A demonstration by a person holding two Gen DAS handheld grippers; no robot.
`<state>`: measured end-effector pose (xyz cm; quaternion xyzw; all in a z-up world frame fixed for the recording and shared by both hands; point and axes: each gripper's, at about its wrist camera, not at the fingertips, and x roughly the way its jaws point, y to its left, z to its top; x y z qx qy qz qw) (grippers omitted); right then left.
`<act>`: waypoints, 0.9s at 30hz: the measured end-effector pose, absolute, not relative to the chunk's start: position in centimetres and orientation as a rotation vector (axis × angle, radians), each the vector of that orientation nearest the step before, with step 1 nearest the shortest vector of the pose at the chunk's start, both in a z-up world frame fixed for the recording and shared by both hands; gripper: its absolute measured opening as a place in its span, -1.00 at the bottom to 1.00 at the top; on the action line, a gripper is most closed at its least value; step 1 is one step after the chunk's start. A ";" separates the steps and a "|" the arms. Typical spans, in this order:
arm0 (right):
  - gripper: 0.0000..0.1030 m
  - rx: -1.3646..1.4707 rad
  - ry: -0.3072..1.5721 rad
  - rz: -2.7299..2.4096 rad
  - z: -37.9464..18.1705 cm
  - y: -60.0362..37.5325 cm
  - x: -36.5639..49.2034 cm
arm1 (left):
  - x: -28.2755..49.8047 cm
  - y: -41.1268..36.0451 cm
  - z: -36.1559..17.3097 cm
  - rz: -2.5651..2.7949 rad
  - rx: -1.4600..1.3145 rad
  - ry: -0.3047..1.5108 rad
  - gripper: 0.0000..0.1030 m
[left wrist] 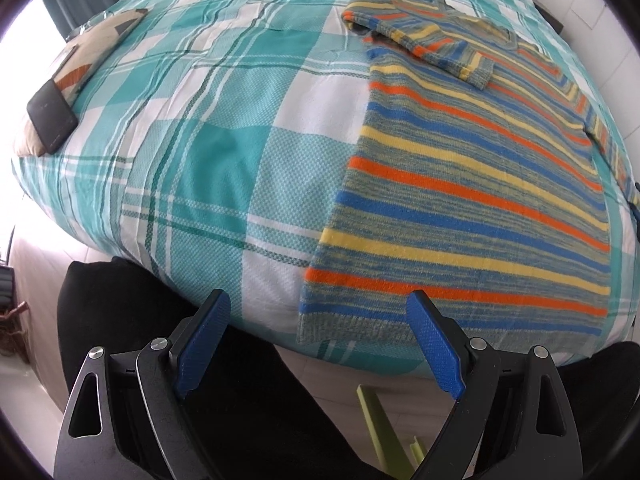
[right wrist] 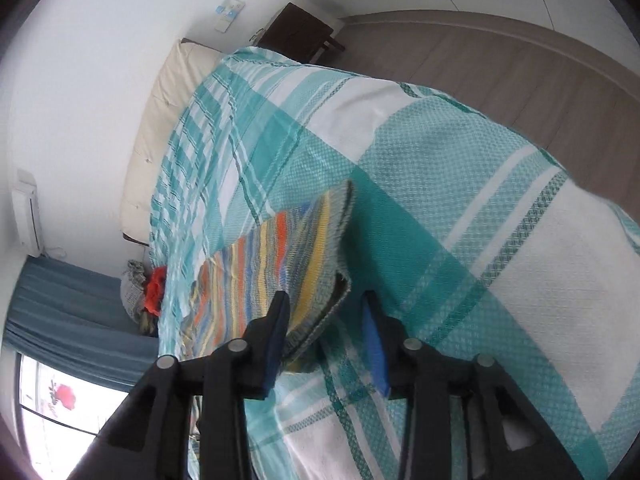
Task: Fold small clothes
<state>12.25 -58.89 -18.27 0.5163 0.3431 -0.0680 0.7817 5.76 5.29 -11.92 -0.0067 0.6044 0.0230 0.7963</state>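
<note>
While the sweater (left wrist: 472,200) lies lengthwise up the bed (left wrist: 200,160), its hem meets the near edge.
Left gripper (left wrist: 320,312) gapes empty just before the hem; right gripper (right wrist: 326,312), jaws parted, straddles a sleeve (right wrist: 316,248) edge ungripped.

no legible text, labels — none readable

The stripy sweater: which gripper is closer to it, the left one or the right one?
Right. The right gripper is open with its jaws around the striped sweater's lifted edge. The left gripper is open too, hovering just off the hem at the bed's edge, touching nothing.
</note>
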 end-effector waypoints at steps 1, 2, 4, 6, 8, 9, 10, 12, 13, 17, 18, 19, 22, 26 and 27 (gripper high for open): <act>-0.18 1.122 0.742 -0.138 -18.3 -58.9 12.4 | 5.7 5.4 -12.0 0.056 -0.019 1.301 0.76; -0.18 1.129 0.753 -0.126 -18.4 -58.9 12.7 | 5.7 5.6 -12.2 0.062 -0.022 1.306 0.76; -0.46 1.130 0.771 -0.112 -18.4 -58.9 13.3 | 5.8 5.7 -12.4 0.067 -0.030 1.320 0.76; -0.95 1.024 0.830 -0.193 -17.7 -58.8 13.7 | 5.8 5.6 -12.3 0.067 -0.035 1.317 0.76; -0.97 0.894 0.876 -0.265 -16.9 -58.8 13.8 | 5.7 5.4 -12.1 0.067 -0.027 1.303 0.76; -0.97 0.832 0.896 -0.300 -16.5 -58.7 13.8 | 5.7 5.3 -12.0 0.068 -0.020 1.297 0.76; -0.97 0.777 0.912 -0.328 -16.3 -58.6 13.9 | 5.7 5.3 -12.1 0.068 -0.014 1.296 0.76; -0.98 0.660 0.944 -0.369 -16.1 -57.8 14.5 | 5.7 5.2 -12.4 0.068 -0.005 1.303 0.76; -0.98 0.598 0.957 -0.388 -16.1 -57.3 14.9 | 5.6 5.3 -12.5 0.067 -0.002 1.308 0.76; -0.97 0.504 0.968 -0.420 -16.4 -56.5 15.3 | 5.2 6.0 -12.3 0.087 0.016 1.296 0.76; -1.00 0.518 0.957 -0.414 -16.6 -56.8 15.0 | 5.1 6.3 -12.3 0.098 0.021 1.292 0.76; -1.00 0.526 0.946 -0.412 -16.7 -57.1 14.7 | 5.1 6.7 -12.4 0.107 0.023 1.293 0.76; -1.00 0.542 0.915 -0.389 -16.8 -57.5 13.8 | 4.9 7.7 -12.8 0.127 0.010 1.310 0.76; -0.91 0.516 0.920 -0.434 -16.1 -57.9 12.0 | 5.2 8.1 -12.7 0.139 0.019 1.311 0.76; -0.88 0.516 0.923 -0.460 -15.9 -58.2 11.2 | 5.4 7.9 -12.5 0.137 0.026 1.305 0.76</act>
